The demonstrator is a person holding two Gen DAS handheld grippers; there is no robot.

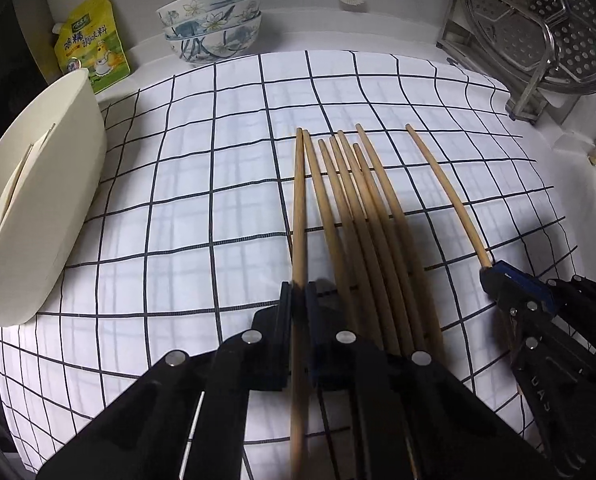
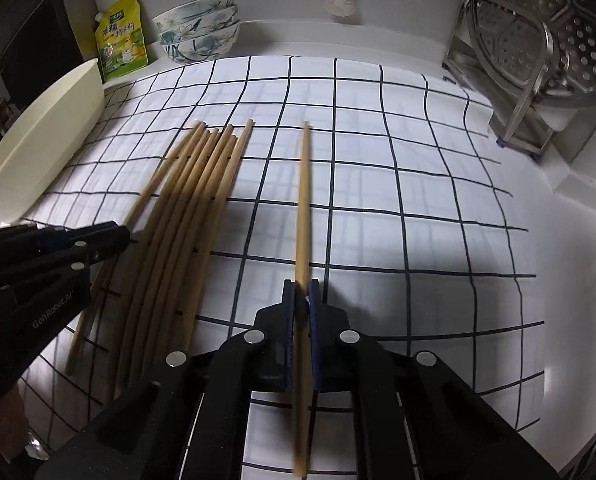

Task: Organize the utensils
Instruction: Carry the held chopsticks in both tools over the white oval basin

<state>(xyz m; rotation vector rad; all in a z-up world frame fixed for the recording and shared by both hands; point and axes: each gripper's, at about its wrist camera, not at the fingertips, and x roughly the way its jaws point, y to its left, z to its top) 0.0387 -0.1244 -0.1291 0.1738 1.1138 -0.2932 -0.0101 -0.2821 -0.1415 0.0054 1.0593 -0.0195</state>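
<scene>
Bamboo chopsticks (image 1: 358, 216) lie bunched on the checked cloth (image 1: 202, 184), long axes pointing away; the left tool (image 1: 298, 300) pinches the leftmost chopstick (image 1: 298, 208), the right tool (image 2: 302, 300) pinches a lone chopstick (image 2: 304, 208).

I count eight chopsticks (image 1: 340, 208), three stacked bowls (image 1: 212, 24), one pouch (image 1: 92, 46) and one white bin (image 1: 38, 208).

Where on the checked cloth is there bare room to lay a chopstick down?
Free: between the white container and chopstick bundle; behind the tips toward the stacked bowls; right, toward the steel rack. Crowded: the bundle and both grippers.
</scene>
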